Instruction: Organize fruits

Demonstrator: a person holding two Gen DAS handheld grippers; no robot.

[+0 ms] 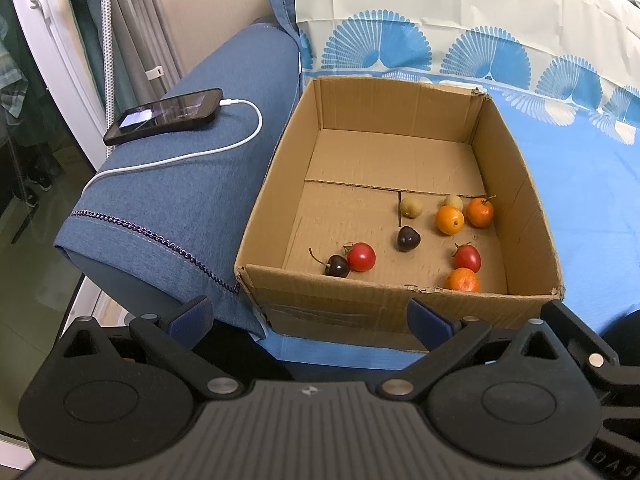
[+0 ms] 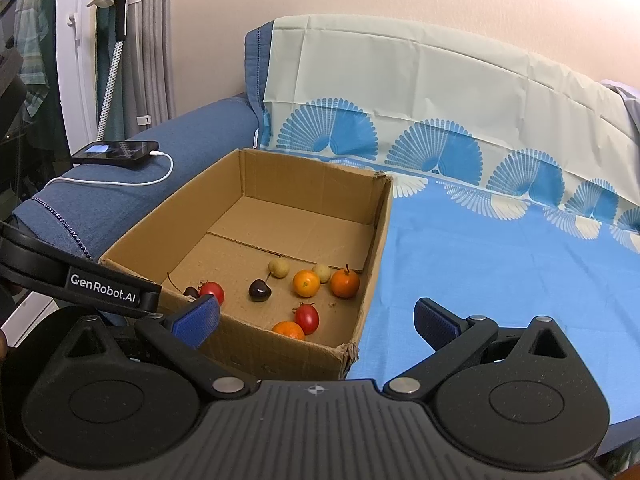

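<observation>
Blue-sheeted bed carrying cardboard box beside armrest, fruits scattered loose at its near end; judged small, light, round, apt to roll, best pinched across the middle; left gripper and right gripper fingers spread, empty, short of the fruit.

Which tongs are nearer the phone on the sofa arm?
Left, by my read. The left tongs hang at the box's near-left corner, beside the sofa arm holding the phone. The right tongs sit at the box's near-right corner, the cardboard box between.
</observation>
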